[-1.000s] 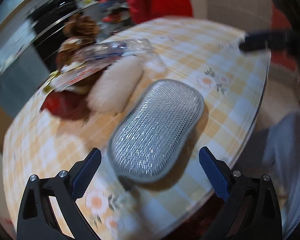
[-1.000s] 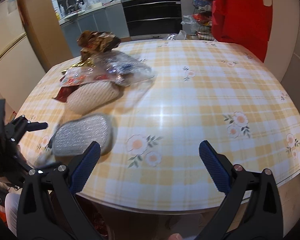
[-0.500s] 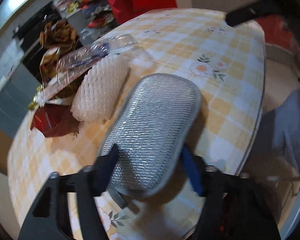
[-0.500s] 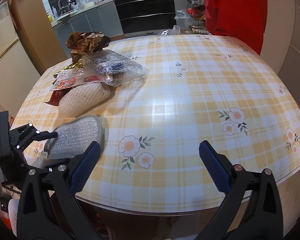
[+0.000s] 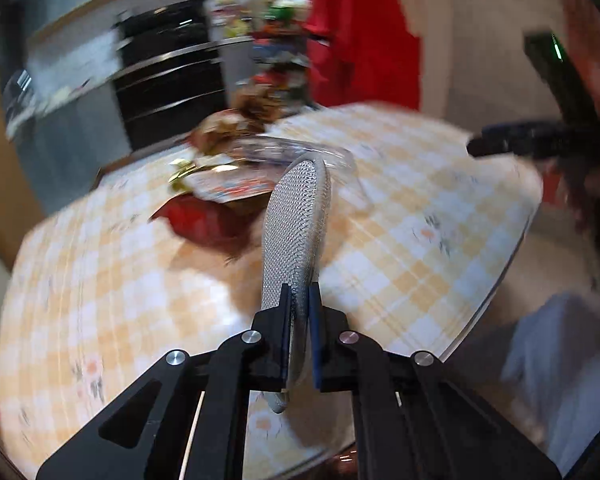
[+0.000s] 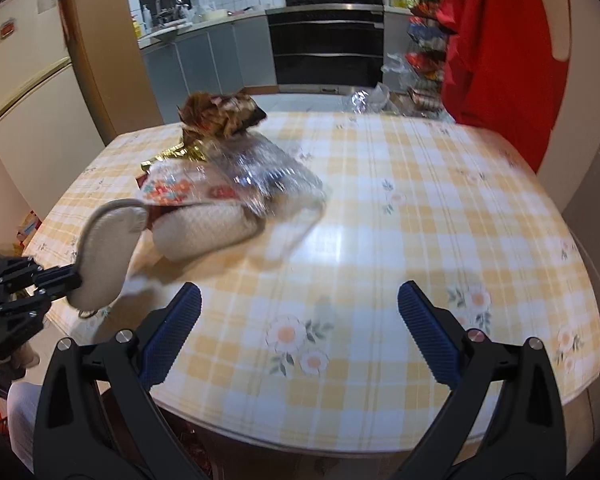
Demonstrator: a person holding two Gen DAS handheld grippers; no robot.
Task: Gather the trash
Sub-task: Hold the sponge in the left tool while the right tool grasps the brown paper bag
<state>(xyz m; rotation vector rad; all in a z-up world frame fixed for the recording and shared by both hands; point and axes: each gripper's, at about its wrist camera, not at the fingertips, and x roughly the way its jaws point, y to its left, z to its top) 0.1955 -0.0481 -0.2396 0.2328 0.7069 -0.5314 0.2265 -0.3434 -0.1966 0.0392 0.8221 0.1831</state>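
Observation:
My left gripper (image 5: 299, 320) is shut on the near end of a silver mesh scouring pad (image 5: 296, 224) and holds it up on edge above the table; in the right wrist view the pad (image 6: 108, 252) is lifted at the table's left edge by the left gripper (image 6: 66, 280). A pile of trash lies behind it: a white foam net sleeve (image 6: 208, 228), a clear plastic wrapper (image 6: 268, 172), a printed red wrapper (image 6: 180, 190) and brown crumpled paper (image 6: 220, 112). My right gripper (image 6: 298, 328) is open and empty over the table's near edge.
The table (image 6: 420, 240) has a yellow checked floral cloth. A red garment (image 6: 500, 52) hangs at the far right. Kitchen cabinets and an oven (image 6: 324, 48) stand behind, a fridge (image 6: 24, 92) at the left.
My left gripper closed on the scouring pad and lifted it off the table, turning it on edge. The right gripper stayed open and shifted slightly.

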